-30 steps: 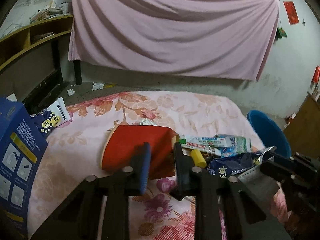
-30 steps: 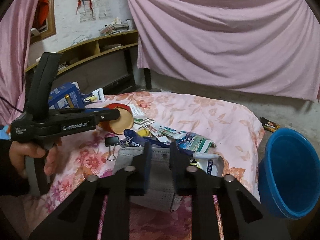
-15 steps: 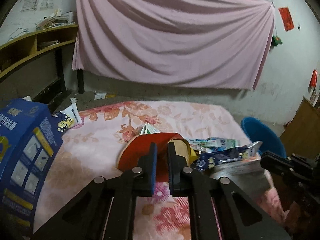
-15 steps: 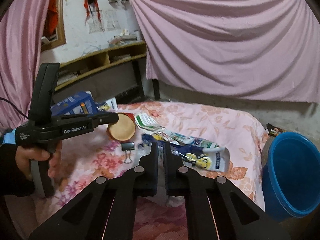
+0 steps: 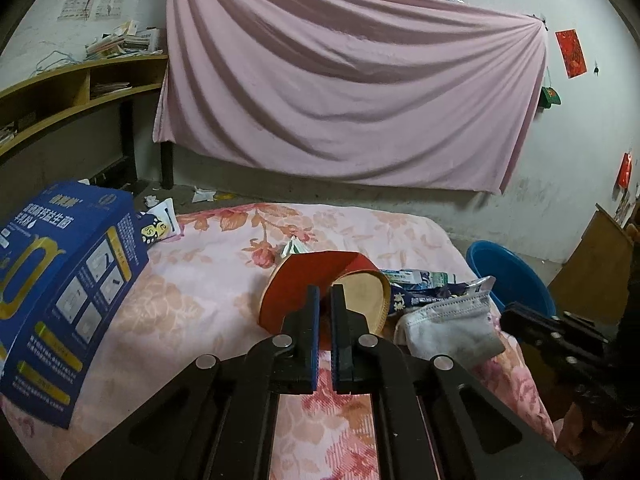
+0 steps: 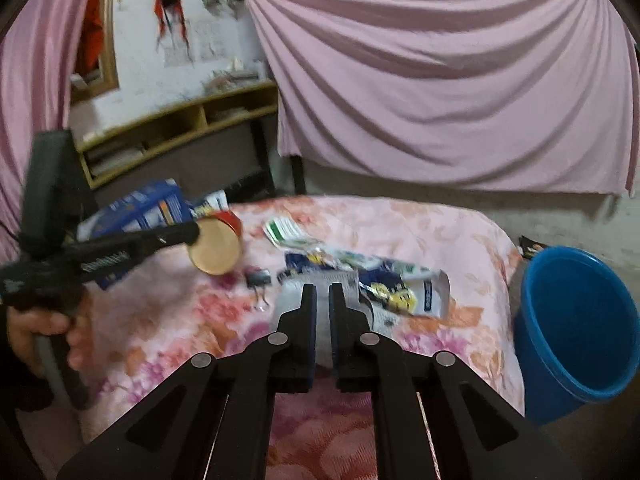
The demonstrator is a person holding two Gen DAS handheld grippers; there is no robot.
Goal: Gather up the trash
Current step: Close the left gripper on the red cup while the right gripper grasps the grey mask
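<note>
- Two pieces of trash are in hand above the floral bed; loose wrappers lie in a heap on it.
- The blue bucket stands on the floor just beside the bed's right edge and looks like the drop point. Carry each piece fully over its rim before letting go.
- The red table-tennis bat, its rubber peeling, is clenched in the left gripper. Keep those fingers tight, since the loose rubber may flex and slip.
- The grey face mask sits between the fingers of the right gripper, which are opening. That looks early, short of the bucket.
</note>
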